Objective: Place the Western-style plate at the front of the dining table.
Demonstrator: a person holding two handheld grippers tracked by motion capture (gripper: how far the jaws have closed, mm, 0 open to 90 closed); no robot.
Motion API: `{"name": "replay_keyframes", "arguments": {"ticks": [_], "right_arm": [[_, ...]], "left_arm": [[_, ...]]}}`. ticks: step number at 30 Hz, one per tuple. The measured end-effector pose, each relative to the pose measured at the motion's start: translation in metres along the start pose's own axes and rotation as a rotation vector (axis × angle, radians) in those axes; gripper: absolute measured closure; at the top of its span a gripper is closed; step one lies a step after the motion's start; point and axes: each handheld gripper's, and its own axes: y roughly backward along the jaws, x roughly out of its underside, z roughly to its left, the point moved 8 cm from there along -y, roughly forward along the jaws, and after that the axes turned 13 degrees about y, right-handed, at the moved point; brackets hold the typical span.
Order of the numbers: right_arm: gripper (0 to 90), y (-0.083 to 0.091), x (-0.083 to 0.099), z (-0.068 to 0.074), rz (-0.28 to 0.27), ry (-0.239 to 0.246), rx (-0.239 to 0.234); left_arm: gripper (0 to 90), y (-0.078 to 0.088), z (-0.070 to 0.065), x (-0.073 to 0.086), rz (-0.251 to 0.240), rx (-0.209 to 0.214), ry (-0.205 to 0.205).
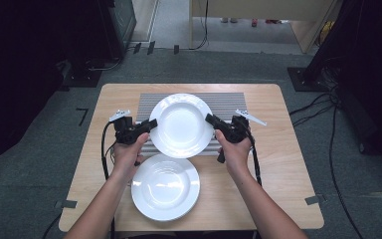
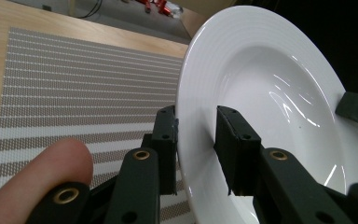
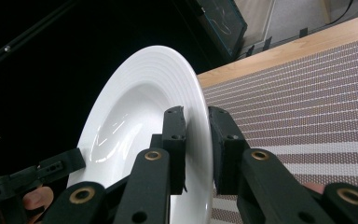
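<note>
Nearest, a second plate (image 1: 165,186) rests on the table (image 1: 288,164). Both the left gripper (image 1: 151,124) and right gripper (image 1: 210,119) pinch the lifted plate (image 1: 181,124) above the far placemat (image 1: 229,102); keep it level, lowering both hands together.

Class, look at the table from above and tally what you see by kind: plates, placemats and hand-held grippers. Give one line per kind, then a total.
White plates: 2, the held plate above the mat and the stacked plate on the table
Striped placemat: 1
Grippers: 2, the left gripper and the right gripper, each shut on the held plate's rim
Total: 5
</note>
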Motion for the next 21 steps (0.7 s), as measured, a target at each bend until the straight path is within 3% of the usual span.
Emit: {"name": "replay_keyframes", "arguments": {"ticks": [8, 21], "right_arm": [[79.8, -0.016, -0.006, -0.012, 0.019, -0.004, 0.021], [79.3, -0.044, 0.000, -0.049, 0.061, -0.103, 0.060]], "left_arm": [[70.0, -0.024, 0.010, -0.011, 0.053, -0.010, 0.020], [69.9, -0.069, 0.021, -0.019, 0.104, -0.076, 0.051]]}}
